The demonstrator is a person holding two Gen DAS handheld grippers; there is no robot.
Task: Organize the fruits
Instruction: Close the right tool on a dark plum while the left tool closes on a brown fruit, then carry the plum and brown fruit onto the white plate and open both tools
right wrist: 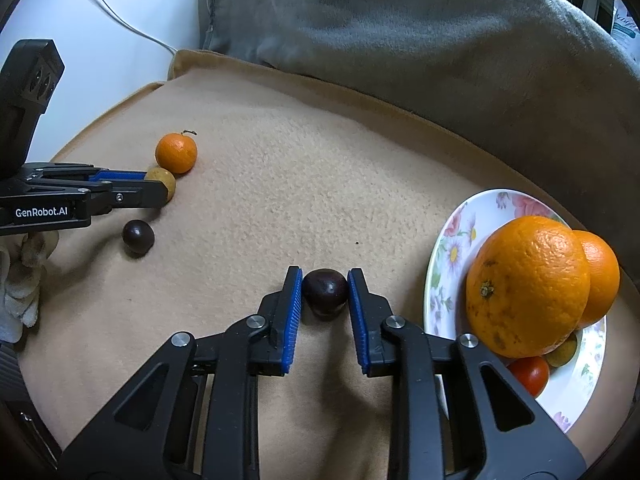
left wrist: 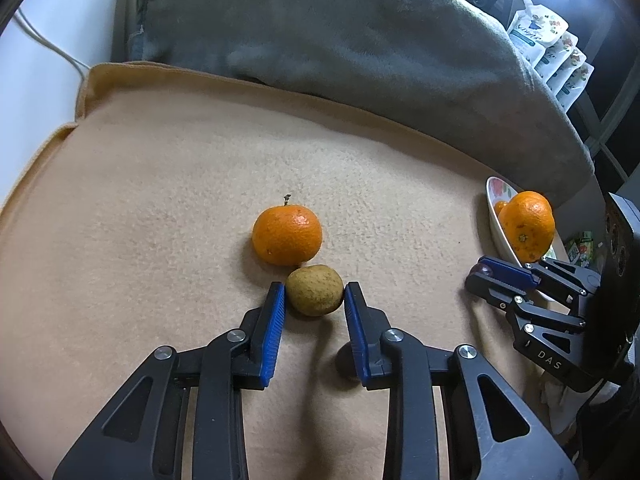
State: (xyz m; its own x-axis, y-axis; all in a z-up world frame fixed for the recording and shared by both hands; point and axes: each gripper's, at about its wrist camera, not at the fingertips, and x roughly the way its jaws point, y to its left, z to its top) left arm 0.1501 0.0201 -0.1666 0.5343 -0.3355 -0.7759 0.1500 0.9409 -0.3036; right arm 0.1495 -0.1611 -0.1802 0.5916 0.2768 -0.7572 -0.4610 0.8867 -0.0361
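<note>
So both grippers are sitting low over the tan blanket (left wrist: pixel 160 200) right now, each one clamping something small. The left gripper (left wrist: pixel 315 292) is squeezing a little yellowish-brown fruit (left wrist: pixel 315 290) between its blue pads, and the fruit is resting on the blanket. The right gripper (right wrist: pixel 325 290) is doing the same with a dark, glossy round fruit (right wrist: pixel 325 290), pads pressing in on both sides, also down on the blanket. Could be a cherry or a small plum, honestly too small and shadowy to call.

Just behind the yellowish fruit, touching it or very nearly, a small orange (left wrist: pixel 287 235) with a bit of stem is sitting on the blanket. From the right wrist view, a second dark round fruit (right wrist: pixel 138 237) is lying loose near the left gripper, apart from everything else.

Off to the right side, a floral plate (right wrist: pixel 452 240) is already holding two big oranges (right wrist: pixel 528 284) pressed up against each other, with a red tomato (right wrist: pixel 529 374) and a small greenish-yellow fruit (right wrist: pixel 564 354) tucked beside them.

Further back, a grey blanket (left wrist: pixel 340 40) is bunching up behind the tan one, a white cable (right wrist: pixel 116 12) is running along the wall, and some printed pouches (left wrist: pixel 548 44) are standing on a shelf at the far right.
</note>
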